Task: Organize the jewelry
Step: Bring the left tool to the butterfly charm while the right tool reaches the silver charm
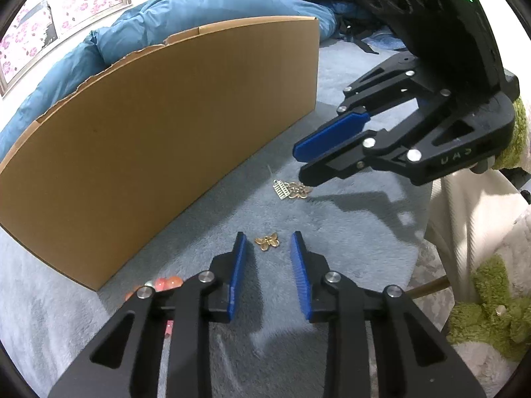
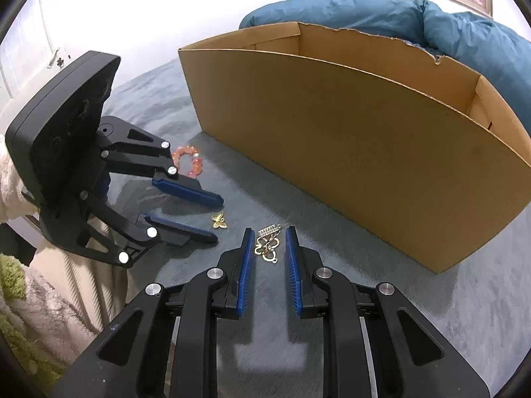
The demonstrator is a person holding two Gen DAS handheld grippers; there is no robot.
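I hold two grippers low over grey blanket. Left gripper (image 1: 268,242) spread, gold butterfly charm (image 1: 267,241) lying loose between its tips. Right gripper (image 2: 268,243) spread, tangled gold chain (image 2: 267,243) between its pads, not pinched. Pink bead bracelet (image 2: 188,160) beside. Step: pickup. Next, I judge: squeeze each, lift into cardboard box (image 2: 332,126) behind.

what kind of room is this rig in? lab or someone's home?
Looks like a home, probably a bedroom. A bulky blue duvet lies behind the cardboard box, the work surface is a soft grey plush blanket, and a floral-patterned panel shows on the wall. No lab fixtures in view.
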